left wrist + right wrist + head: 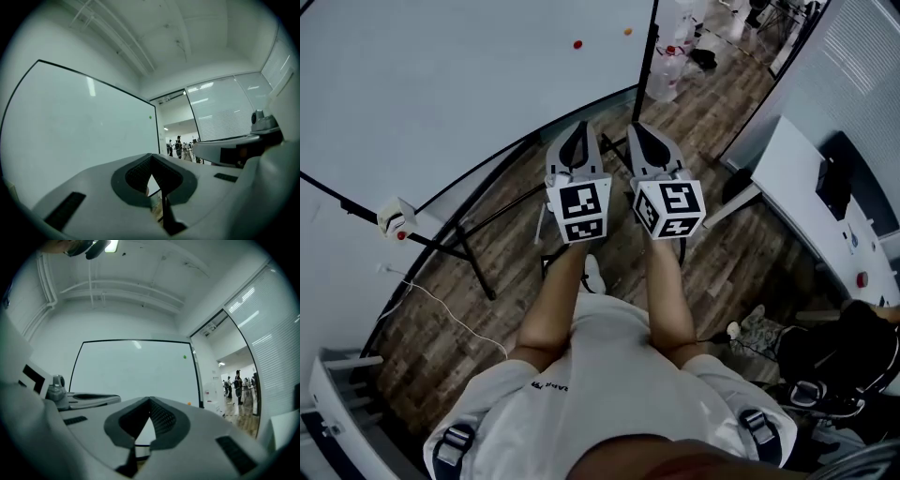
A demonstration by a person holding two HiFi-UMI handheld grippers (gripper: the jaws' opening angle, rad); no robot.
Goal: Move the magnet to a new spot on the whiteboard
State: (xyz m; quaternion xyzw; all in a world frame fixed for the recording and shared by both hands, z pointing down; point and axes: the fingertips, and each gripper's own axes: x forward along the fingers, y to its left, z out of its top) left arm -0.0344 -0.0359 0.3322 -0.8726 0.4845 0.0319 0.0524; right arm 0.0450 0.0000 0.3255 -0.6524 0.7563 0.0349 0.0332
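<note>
The left claw (575, 142) and right claw (645, 139) have pale grey shells, black ribbed pads (161, 417) and black slots in the upper faces. Each carries a white cube (581, 211) printed with black square markers. The person wears a white short-sleeved shirt (609, 366). Dark shoulder straps (455, 445) with grey buckles are possibly a harness.

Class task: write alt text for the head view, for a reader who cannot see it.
A person holds the left gripper and right gripper side by side, jaws together and empty, short of a whiteboard on a stand. A red magnet and an orange magnet sit near its right edge.
</note>
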